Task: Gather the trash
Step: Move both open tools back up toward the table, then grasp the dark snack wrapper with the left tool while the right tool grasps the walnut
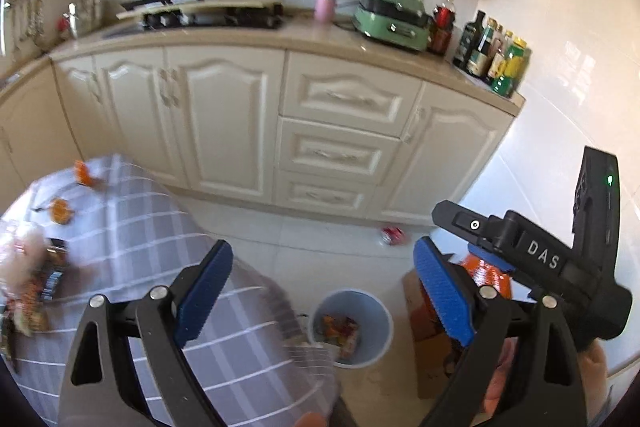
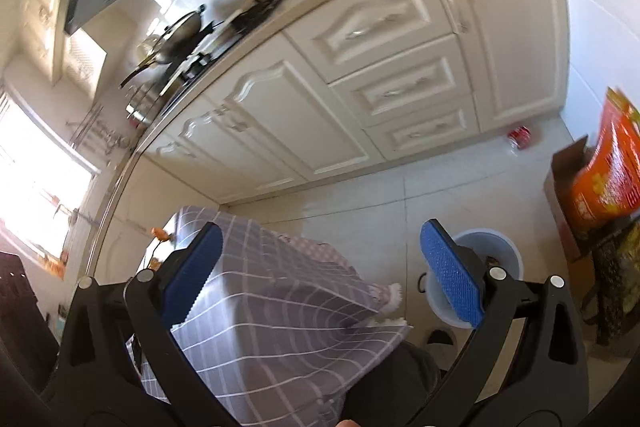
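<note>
Trash is showing up all over the left wrist view: orange wrappers [image 1: 60,211] are lying on the table [image 1: 152,227] with its grey checked cloth, more packets [image 1: 36,291] are piling at the table's left edge, and a red crushed can [image 1: 394,235] is sitting on the floor just by the cabinet base. The left claw [image 1: 324,291] is hanging released, blue pads spread wide, nothing between them. Below it the pale blue bin [image 1: 352,327] is standing on the floor beside the table, already carrying colourful wrappers [image 1: 340,333] inside. Off to the right, the right claw [image 1: 486,259] is coming into frame above an orange packet [image 1: 490,275]; whether it is gripping that packet, I cannot tell from here. A brown cardboard box [image 1: 424,311] is standing beside the bin.

Switching to the right wrist view: the right claw [image 2: 322,279] is spread open, with its pads wide apart and empty. The table [image 2: 280,307] is filling the lower middle, the bin [image 2: 504,247] is peeking out behind the right pad, and the red can [image 2: 520,138] is lying by the cabinets. At the right edge an orange bag [image 2: 608,171] is standing up out of the cardboard box [image 2: 560,195].
</note>
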Demonstrator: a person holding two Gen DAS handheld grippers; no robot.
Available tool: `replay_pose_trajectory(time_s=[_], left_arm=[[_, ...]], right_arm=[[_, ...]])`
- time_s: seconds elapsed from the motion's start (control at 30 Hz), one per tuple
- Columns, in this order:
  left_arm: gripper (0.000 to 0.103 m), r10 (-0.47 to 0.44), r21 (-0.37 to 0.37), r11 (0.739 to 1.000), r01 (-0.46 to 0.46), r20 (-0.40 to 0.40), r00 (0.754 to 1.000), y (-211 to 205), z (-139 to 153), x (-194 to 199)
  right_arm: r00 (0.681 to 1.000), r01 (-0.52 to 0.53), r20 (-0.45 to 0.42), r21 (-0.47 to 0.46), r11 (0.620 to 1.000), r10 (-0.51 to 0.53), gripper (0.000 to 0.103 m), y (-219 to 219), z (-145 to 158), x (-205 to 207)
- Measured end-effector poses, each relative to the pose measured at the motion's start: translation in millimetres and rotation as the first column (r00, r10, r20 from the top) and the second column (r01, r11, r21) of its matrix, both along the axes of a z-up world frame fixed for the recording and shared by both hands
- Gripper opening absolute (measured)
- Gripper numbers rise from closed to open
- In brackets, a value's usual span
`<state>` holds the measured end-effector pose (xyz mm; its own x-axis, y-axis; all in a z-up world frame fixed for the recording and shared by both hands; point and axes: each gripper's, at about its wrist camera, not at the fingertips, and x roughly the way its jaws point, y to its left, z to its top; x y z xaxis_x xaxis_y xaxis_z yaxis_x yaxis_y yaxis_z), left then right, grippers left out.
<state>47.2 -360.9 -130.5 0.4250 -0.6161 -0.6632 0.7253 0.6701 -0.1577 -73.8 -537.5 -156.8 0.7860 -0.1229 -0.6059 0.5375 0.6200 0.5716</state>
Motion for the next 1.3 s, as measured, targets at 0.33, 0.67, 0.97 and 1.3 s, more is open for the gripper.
replay_pose_trajectory(time_s=[0.33, 0.67, 0.97, 1.3], left_arm=[[0.090, 0.166, -0.052, 0.986, -0.161, 0.109, 0.980, 114.6, 25.6, 17.8], [0.092, 0.373, -0.044, 0.928, -0.371, 0.156, 0.915, 238.7, 22.3, 52.9], [0.092, 0.466, 0.027, 0.879, -0.477, 0.166, 0.869, 320.5, -6.8, 69.2], [0.092, 0.480, 0.143, 0.856, -0.496, 0.133, 0.867, 350.1, -61.8, 91.9]], right_arm=[[0.972, -0.230, 0.009, -0.130, 0.964, 0.233, 0.097, 91.4, 42.7, 61.9], [0.891, -0.446, -0.031, -0.235, 0.864, 0.452, 0.097, 203.9, 60.1, 127.5], [0.800, -0.598, -0.147, -0.281, 0.751, 0.582, 0.097, 286.0, 36.4, 172.7], [0.735, -0.677, -0.269, -0.269, 0.685, 0.622, 0.097, 326.6, -7.6, 195.3]])
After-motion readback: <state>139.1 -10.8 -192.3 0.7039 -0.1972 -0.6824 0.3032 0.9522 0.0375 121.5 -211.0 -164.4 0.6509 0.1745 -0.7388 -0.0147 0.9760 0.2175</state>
